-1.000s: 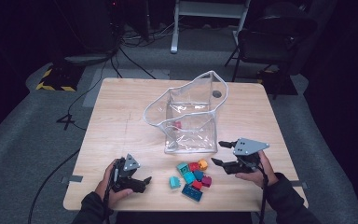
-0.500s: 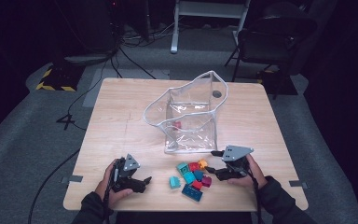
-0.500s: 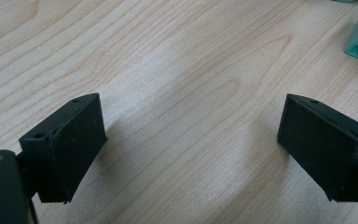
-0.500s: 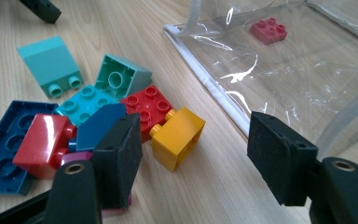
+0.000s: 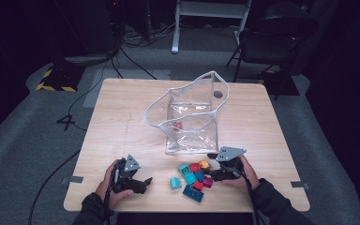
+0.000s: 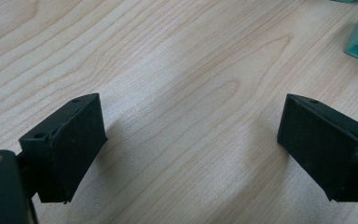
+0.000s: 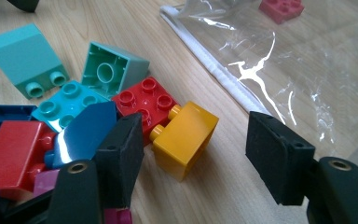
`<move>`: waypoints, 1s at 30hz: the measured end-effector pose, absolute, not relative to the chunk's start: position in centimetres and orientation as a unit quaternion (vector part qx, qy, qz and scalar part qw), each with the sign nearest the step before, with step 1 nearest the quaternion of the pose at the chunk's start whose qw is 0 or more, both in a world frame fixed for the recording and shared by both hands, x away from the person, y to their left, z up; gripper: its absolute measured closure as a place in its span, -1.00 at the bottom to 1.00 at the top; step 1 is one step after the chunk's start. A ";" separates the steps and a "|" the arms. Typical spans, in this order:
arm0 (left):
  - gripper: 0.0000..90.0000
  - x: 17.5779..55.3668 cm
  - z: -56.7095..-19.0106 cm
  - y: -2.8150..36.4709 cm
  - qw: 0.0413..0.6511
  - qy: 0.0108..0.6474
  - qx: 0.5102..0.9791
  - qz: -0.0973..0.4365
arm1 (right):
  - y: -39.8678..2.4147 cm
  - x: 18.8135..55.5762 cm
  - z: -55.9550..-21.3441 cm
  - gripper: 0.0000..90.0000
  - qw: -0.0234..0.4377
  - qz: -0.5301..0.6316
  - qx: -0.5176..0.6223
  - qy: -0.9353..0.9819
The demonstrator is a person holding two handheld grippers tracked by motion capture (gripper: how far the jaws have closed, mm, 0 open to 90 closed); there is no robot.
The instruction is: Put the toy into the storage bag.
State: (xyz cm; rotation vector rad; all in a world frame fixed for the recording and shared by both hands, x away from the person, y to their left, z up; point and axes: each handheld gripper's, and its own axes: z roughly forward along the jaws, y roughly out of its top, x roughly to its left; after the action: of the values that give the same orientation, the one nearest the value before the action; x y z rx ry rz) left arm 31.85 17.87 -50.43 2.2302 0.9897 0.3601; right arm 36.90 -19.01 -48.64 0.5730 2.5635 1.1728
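While right tongs (image 7: 193, 161) straddle yellow brick (image 7: 185, 137), jaws apart and just been closing, pads not yet pressing it; brick lies on its side on tabletop (image 5: 122, 117), nearer left pad. Red brick (image 7: 145, 100) touches yellow brick's studs; blue piece (image 7: 86, 130), teal bricks (image 7: 65, 105), second red brick (image 7: 11, 151) crowd beside left jaw. Left tongs (image 5: 138, 182) rest low on tabletop well left of pile, jaws part open, empty. Farther off: clear plastic bag (image 5: 192, 117), pink brick (image 7: 281, 8) inside.
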 end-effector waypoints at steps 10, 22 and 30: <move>-0.83 31.8 -50.4 17.9 0.331 0.379 0.853 0.138 | -18.8 37.2 -49.5 0.05 0.126 0.391 0.204 0.889; -0.83 31.8 -50.4 17.9 0.331 0.379 0.853 0.138 | -19.2 37.4 -49.8 0.57 0.136 0.386 0.209 0.888; -0.83 31.8 -50.4 17.9 0.331 0.379 0.853 0.138 | -19.5 37.4 -49.7 0.58 0.137 0.388 0.208 0.887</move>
State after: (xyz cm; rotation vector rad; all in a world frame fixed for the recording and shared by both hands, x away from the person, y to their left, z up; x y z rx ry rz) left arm 31.85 17.87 -50.43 2.2305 0.9895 0.3601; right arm 37.43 -19.50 -49.70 0.6006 2.5678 1.1234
